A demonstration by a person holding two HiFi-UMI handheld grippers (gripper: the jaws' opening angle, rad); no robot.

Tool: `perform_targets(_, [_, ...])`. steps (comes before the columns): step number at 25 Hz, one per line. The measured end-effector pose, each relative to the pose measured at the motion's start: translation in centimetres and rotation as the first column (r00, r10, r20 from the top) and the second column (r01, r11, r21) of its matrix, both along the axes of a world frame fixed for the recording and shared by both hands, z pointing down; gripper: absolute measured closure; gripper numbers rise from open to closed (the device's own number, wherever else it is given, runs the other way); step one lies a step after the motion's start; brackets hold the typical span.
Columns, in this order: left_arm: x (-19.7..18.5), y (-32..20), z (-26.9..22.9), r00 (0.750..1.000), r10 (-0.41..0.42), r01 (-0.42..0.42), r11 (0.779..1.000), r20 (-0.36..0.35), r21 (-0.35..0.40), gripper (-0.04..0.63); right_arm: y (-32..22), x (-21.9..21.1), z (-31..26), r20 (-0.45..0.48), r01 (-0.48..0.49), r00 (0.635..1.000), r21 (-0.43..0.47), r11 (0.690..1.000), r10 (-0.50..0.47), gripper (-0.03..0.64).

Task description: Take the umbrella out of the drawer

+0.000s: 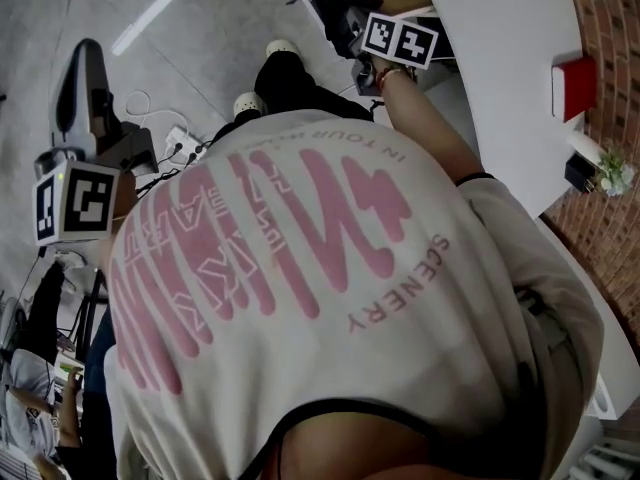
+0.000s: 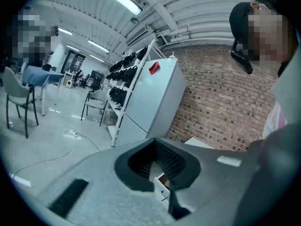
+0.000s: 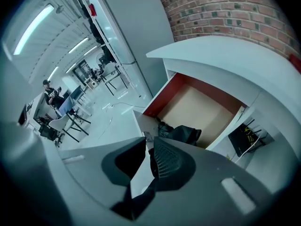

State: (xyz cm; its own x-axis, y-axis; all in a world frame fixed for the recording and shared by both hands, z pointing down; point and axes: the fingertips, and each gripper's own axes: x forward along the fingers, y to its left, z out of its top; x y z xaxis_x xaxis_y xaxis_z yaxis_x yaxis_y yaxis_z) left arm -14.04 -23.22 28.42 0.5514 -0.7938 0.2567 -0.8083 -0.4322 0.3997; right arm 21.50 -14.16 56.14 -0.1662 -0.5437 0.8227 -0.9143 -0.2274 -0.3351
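1. The grey right gripper (image 3: 148, 144) is seen closest to its own camera. Its black ribbed pads are parted a little and nothing is pinched, and only the white front panel of the drawer shows through the narrow gap
2. Just beyond those tips, the open white drawer with a red-brown side wall and a tan floor (image 3: 207, 107) is pulled out from under the rounded white desk top (image 3: 225, 55)
3. The black folded umbrella (image 3: 183, 134) is lying inside the drawer, at its front end close behind the front panel, and is touched by neither gripper
4. The grey left gripper (image 2: 154, 147) is seen with its black pads pressed together at the tips, and nothing is held between them. It is turned toward a tall white cabinet (image 2: 155, 98) and a red brick wall (image 2: 216, 93)
5. In the head view, the left gripper is held out at the person's left side, well apart from the drawer. The middle of that view is filled by the person's white T-shirt with pink print (image 1: 330, 298)
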Motion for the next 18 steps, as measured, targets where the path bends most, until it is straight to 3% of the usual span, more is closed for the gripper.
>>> perform_targets(2, [-0.1, -0.1, 0.2, 1.0, -0.029, 0.029, 1.0, 0.01, -0.011, 0.595, -0.7, 0.4, 1.0, 0.001, 0.024, 1.0, -0.023, 0.999, -0.024, 0.51])
perform_targets(10, [-0.4, 0.0, 0.9, 0.993, -0.107, 0.11, 0.993, 0.058, -0.044, 0.595, -2.7, 1.0, 4.3, 0.011, 0.112, 0.994, -0.108, 0.988, -0.111, 0.404])
perform_targets(18, [-1.0, -0.2, 1.2, 0.978, -0.19, 0.196, 0.979, 0.084, -0.061, 0.595, -4.4, 1.7, 7.1, 0.031, 0.16, 0.987, -0.185, 0.97, -0.157, 0.339])
